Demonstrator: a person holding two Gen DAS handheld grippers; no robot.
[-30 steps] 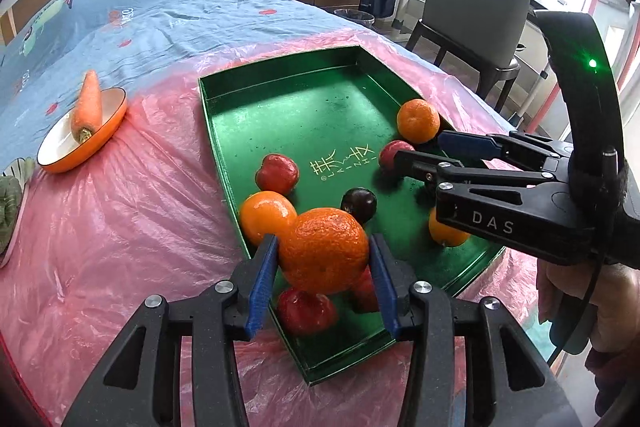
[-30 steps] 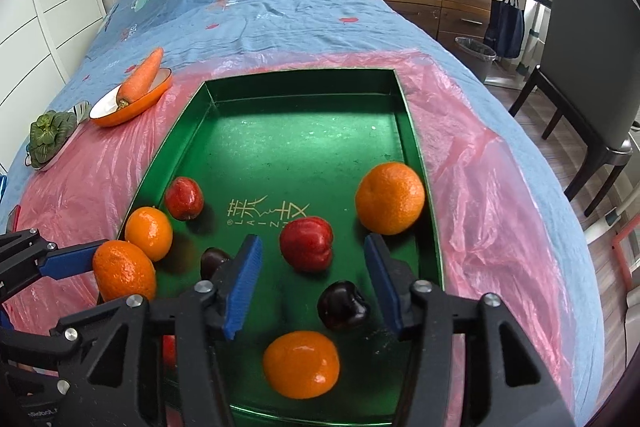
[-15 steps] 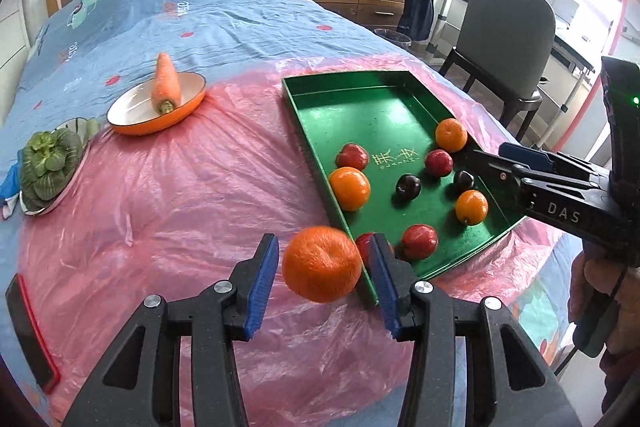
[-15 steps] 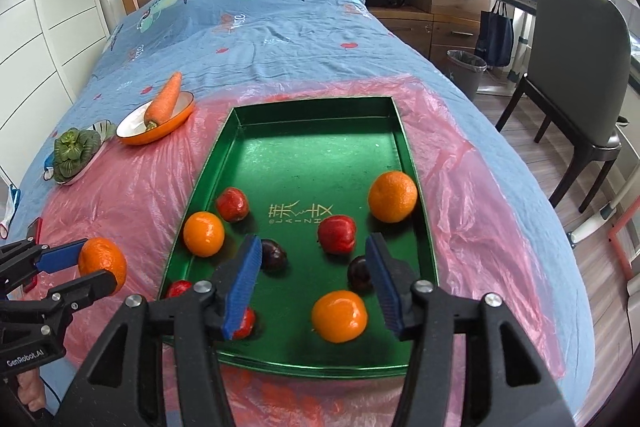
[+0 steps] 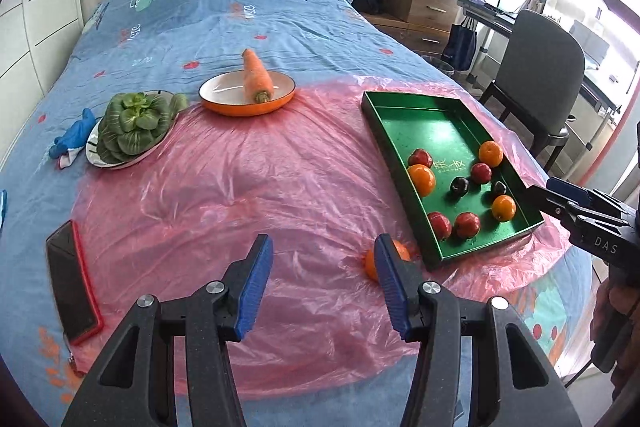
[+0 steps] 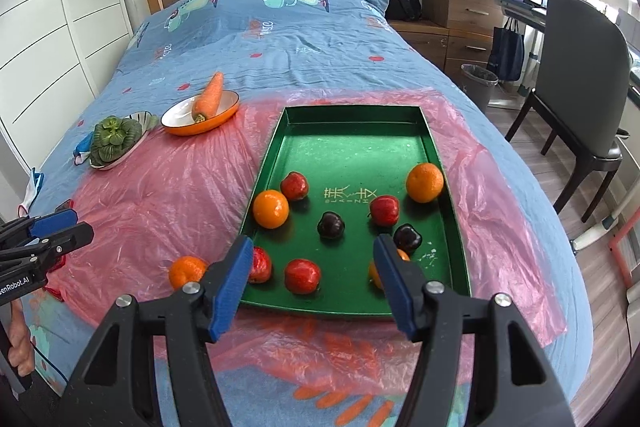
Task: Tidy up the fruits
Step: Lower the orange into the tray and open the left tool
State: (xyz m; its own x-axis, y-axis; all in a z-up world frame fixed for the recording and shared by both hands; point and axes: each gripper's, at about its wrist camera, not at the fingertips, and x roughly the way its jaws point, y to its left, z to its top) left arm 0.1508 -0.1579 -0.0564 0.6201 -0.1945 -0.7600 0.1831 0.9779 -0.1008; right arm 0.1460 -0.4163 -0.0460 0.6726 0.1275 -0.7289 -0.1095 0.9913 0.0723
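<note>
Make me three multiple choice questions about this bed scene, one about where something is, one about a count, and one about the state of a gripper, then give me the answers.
1. Where does the orange outside the tray lie?
A. on the pink plastic sheet beside the tray's near corner
B. on the orange plate with the carrot
C. on the chair

2. How many oranges are inside the green tray?
A. one
B. three
C. five

3. How do the right gripper's jaws stand?
A. shut on a red fruit
B. shut on an orange
C. open, holding nothing

Answers:
1. A: the loose orange rests on the pink plastic sheet, just outside the green tray.
2. B: three oranges show in the tray, at and, partly hidden by a finger.
3. C: the right gripper has its pads wide apart above the tray, with nothing pressed between them.
</note>
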